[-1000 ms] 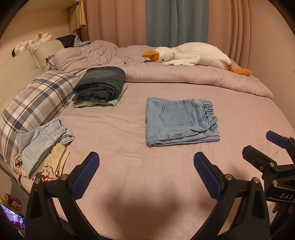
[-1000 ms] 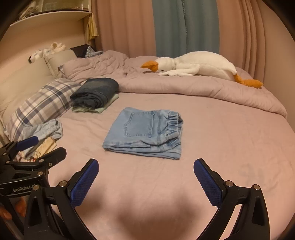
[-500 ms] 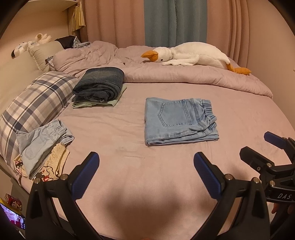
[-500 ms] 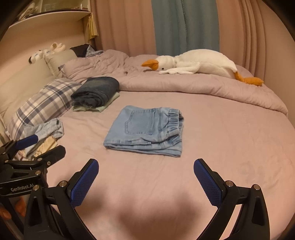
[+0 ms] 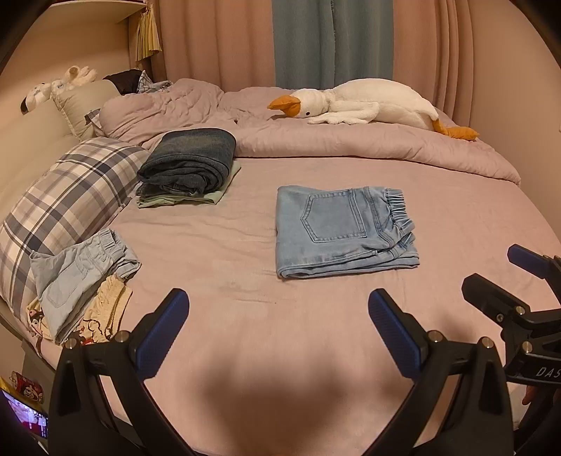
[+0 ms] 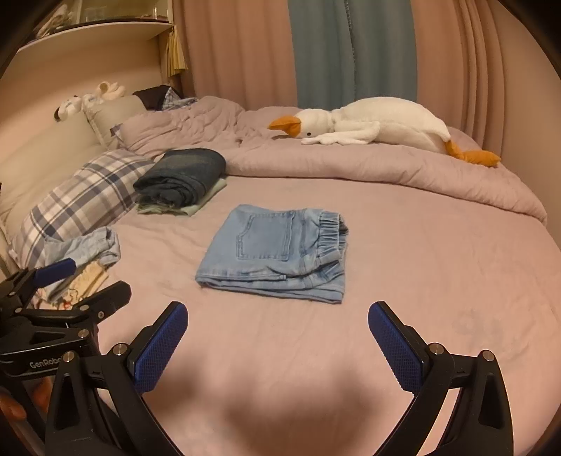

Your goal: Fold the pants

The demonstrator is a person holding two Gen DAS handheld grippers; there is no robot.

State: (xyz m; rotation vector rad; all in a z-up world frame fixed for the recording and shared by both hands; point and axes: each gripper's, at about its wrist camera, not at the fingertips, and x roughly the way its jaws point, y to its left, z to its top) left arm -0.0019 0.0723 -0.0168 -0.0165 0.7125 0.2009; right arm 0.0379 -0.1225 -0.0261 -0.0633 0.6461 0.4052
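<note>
This is a bedroom in a home. A wide bed (image 5: 245, 333) with a mauve sheet fills both views, its rumpled duvet (image 5: 350, 147) pushed to twelve o'clock against pink curtains (image 5: 217, 38) with a blue-grey panel (image 5: 329, 38) between them. A white goose plush toy (image 5: 368, 105) lies along the duvet at one o'clock. At nine o'clock a plaid pillow (image 5: 66, 203) leans on the padded headboard (image 6: 38, 151), with a small stuffed animal (image 5: 52, 86) on top and a shelf (image 6: 94, 31) above. Stacks of folded clothes (image 5: 189, 165) sit on the sheet at eleven o'clock.
</note>
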